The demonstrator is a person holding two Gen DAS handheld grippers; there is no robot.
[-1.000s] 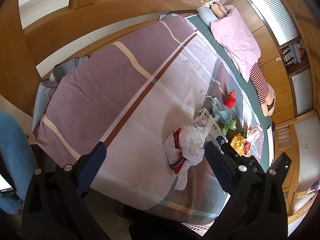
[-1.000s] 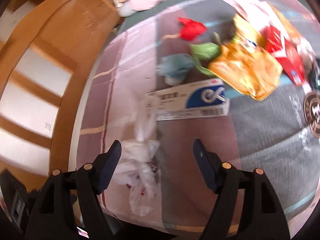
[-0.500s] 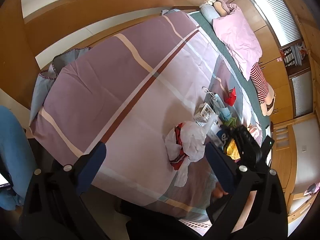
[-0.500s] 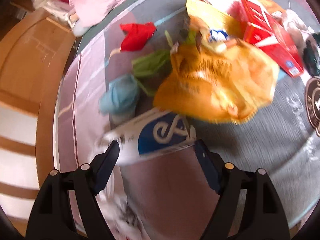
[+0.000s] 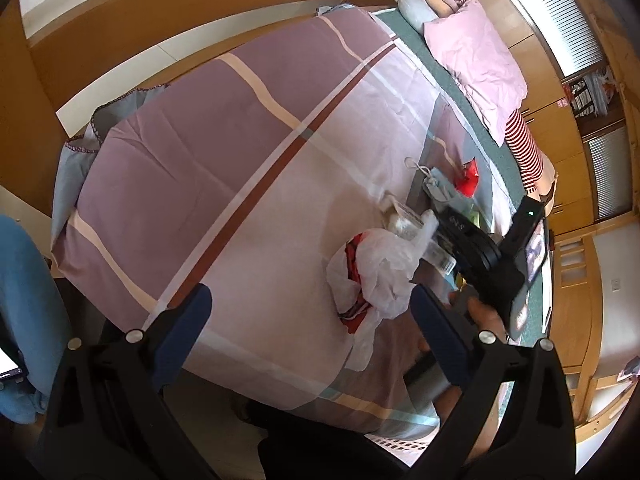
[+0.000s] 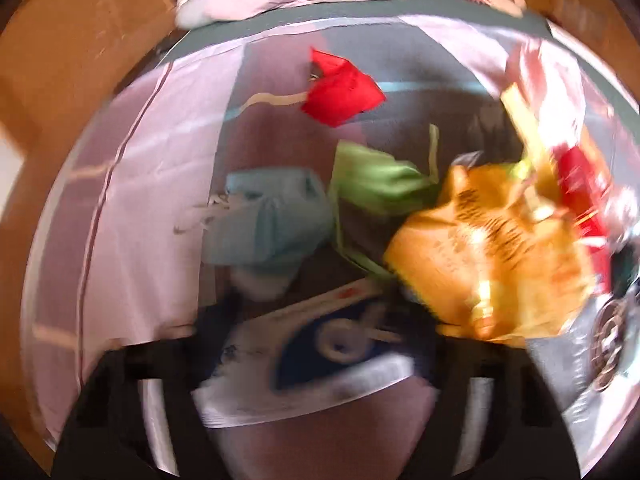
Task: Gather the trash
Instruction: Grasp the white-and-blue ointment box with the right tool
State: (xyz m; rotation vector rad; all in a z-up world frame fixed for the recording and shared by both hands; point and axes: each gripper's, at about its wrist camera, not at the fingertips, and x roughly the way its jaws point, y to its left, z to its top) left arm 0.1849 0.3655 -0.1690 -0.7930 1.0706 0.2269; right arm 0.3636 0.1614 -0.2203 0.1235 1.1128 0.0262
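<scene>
A white and blue carton (image 6: 320, 360) lies on the bed between the fingers of my right gripper (image 6: 316, 332), which is open around it; the view is blurred. Beyond it lie a blue mask (image 6: 268, 216), a green wrapper (image 6: 376, 180), a red wrapper (image 6: 340, 92) and an orange snack bag (image 6: 492, 264). In the left wrist view a white plastic bag (image 5: 380, 276) with red inside lies on the bedspread (image 5: 224, 168). My left gripper (image 5: 312, 312) is open and empty, above the bed's near edge, with the bag between its fingers. The right gripper's body (image 5: 492, 256) shows behind the bag.
A pink pillow (image 5: 476, 56) and a striped cloth (image 5: 524, 148) lie at the bed's far end. Wooden bed frame (image 5: 120, 20) runs along the left. A red box (image 6: 584, 192) and a round metal lid (image 6: 616, 344) lie at the right.
My right gripper has moved forward and down over the carton, which now lies between its fingers. The left gripper has hardly moved.
</scene>
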